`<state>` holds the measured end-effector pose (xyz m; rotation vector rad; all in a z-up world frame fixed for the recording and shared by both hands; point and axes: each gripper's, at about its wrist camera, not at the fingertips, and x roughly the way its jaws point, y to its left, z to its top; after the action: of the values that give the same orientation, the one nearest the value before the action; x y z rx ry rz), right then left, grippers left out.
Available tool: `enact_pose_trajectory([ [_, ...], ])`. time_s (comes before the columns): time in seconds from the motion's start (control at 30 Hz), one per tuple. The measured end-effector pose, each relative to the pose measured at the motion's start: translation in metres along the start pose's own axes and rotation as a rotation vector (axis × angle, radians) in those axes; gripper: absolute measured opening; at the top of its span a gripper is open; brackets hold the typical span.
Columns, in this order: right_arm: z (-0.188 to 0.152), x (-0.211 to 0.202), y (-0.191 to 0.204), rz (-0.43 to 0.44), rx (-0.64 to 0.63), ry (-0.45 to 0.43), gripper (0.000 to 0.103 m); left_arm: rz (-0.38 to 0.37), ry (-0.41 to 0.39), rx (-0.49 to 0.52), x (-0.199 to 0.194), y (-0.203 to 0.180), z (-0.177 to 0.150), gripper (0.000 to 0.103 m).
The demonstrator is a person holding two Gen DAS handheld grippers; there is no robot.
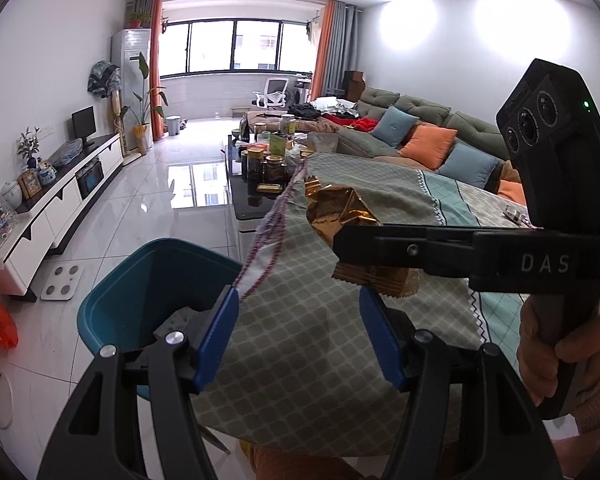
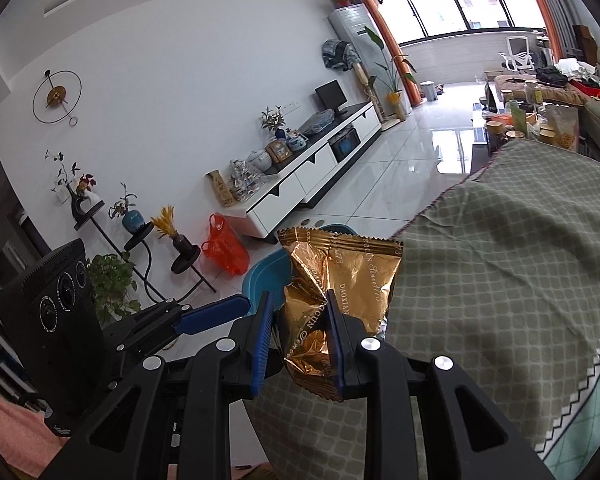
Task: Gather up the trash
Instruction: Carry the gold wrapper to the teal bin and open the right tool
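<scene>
A: What has been collected?
B: A gold wrapper point(image 2: 332, 312) is pinched in the right tool point(image 2: 298, 344), frame centre.
A: What is left?
B: Dropping into the teal bin point(image 1: 148, 288), lower left; the left tool point(image 1: 298, 344) is held wide, empty.

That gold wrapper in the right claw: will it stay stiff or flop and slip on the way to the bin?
The gold wrapper is creased and crumpled between the right claw, so likely thin, floppy foil. It looks flattened and near empty, so probably very light. Its glossy surface may slip, so keep the pinch firm.
</scene>
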<state>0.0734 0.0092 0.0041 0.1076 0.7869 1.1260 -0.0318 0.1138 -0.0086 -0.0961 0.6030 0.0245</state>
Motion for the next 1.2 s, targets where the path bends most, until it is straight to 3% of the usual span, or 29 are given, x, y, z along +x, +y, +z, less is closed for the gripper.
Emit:
enact_pose_trajectory([
  [0.83,0.026,0.070,0.008,0.082,-0.001,0.119,0.026,0.093,-0.014,-0.080,-0.009,0.053,0.004,0.064],
  [1.2,0.034,0.097,0.003,0.079,0.002,0.166,0.027,0.125,-0.015,-0.106,-0.007,0.063,0.006,0.064],
])
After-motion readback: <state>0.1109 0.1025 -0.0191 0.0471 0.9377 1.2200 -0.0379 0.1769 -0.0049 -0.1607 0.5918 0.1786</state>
